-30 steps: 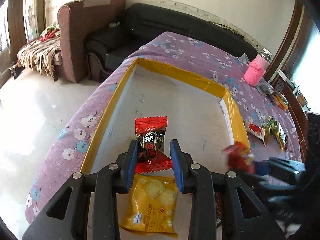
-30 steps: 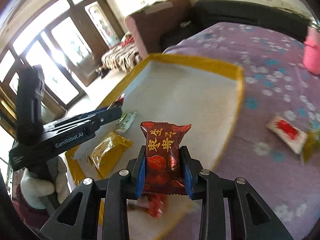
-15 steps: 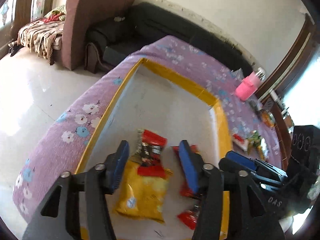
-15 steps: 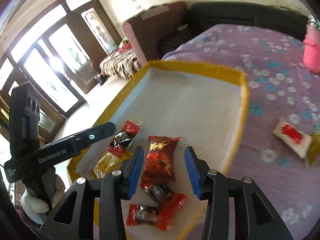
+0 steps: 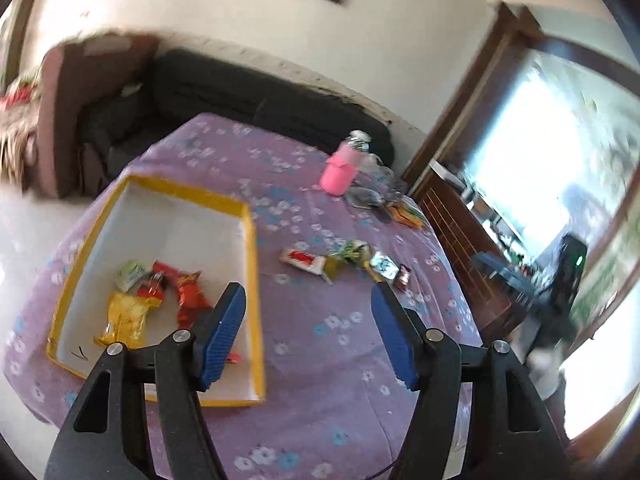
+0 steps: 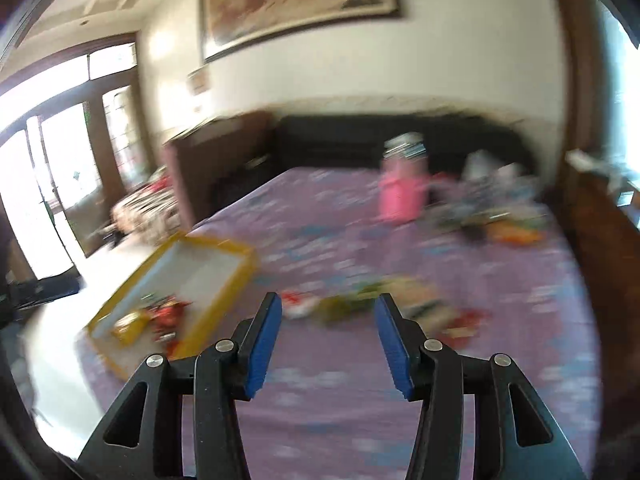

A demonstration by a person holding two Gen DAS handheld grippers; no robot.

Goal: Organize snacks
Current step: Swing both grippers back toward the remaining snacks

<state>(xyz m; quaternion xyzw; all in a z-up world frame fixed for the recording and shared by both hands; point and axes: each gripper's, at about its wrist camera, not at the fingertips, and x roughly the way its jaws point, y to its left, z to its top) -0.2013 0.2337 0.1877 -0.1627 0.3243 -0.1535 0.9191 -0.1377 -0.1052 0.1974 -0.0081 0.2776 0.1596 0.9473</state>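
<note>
A white box with a yellow rim [image 5: 250,240] lies on the purple flowered cloth [image 5: 328,360] and holds several snack packs: a yellow one [image 5: 122,320], red ones [image 5: 192,294] and a pale green one [image 5: 130,274]. Loose snacks lie in a row right of the box, among them a white-and-red pack [image 5: 302,258] and a green one [image 5: 352,250]. My left gripper [image 5: 310,304] hangs above the cloth beside the box, its jaws opening with nothing between them. My right gripper [image 6: 326,314] is raised over the cloth, jaws also opening and empty; the box [image 6: 236,268] sits to its left in a blurred picture.
A pink-sleeved bottle [image 5: 340,170] stands at the far side of the table, with more wrappers [image 5: 404,212] beside it. A dark sofa [image 5: 248,96] and a brown armchair [image 5: 76,92] lie beyond. A wooden cabinet [image 5: 460,232] stands right of the table.
Both grippers let go of their red snack packs into the box, opened, then rose and swung right, away from the box toward the loose snacks on the cloth.
</note>
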